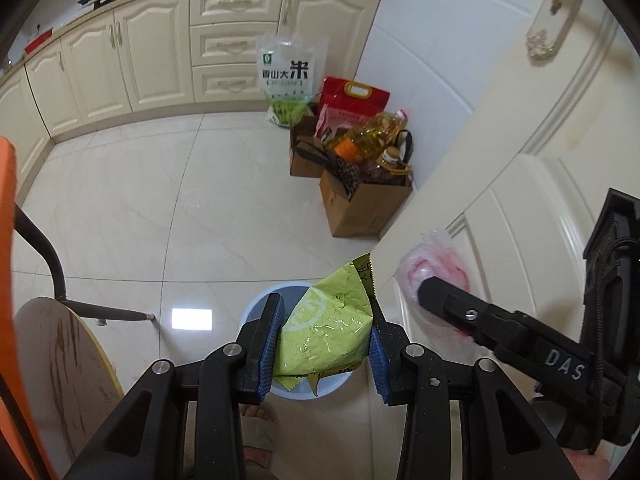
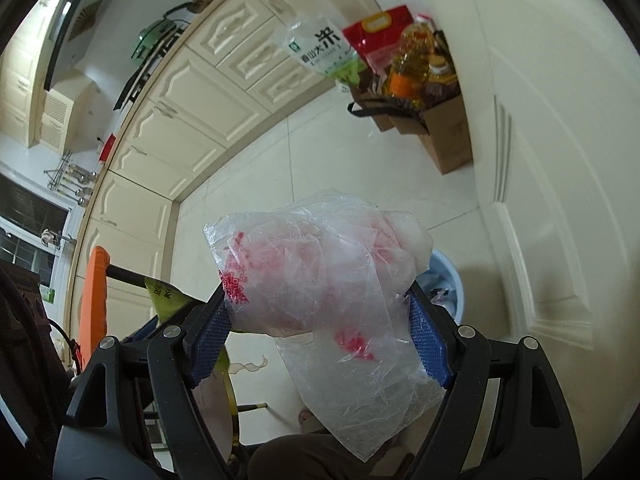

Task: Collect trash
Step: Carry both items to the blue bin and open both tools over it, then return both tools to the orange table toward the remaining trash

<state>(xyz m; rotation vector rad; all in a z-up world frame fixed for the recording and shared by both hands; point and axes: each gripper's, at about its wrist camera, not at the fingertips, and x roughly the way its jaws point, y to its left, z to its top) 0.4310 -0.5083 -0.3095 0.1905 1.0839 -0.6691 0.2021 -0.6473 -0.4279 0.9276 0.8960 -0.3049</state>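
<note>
My left gripper [image 1: 326,320] is shut on a crumpled lime-green snack wrapper [image 1: 328,334], held right above a pale blue trash bin [image 1: 256,304] on the floor. To its right in the left wrist view, my right gripper [image 1: 430,286] carries a bunched clear plastic bag with red print [image 1: 434,268]. The right wrist view shows that gripper [image 2: 320,320] shut on the plastic bag [image 2: 320,264], whose tail hangs down between the fingers. The blue bin [image 2: 448,280] peeks out behind the bag at right, and the green wrapper [image 2: 166,294] shows at left.
Cardboard boxes [image 1: 360,204] with oil bottles and rice bags stand by the wall beyond the bin. A cream door [image 1: 540,160] lies to the right, cream cabinets [image 1: 140,60] at the back. A round wooden table [image 1: 60,368] and an orange chair [image 1: 8,208] are at left. A slippered foot [image 1: 260,436] is below.
</note>
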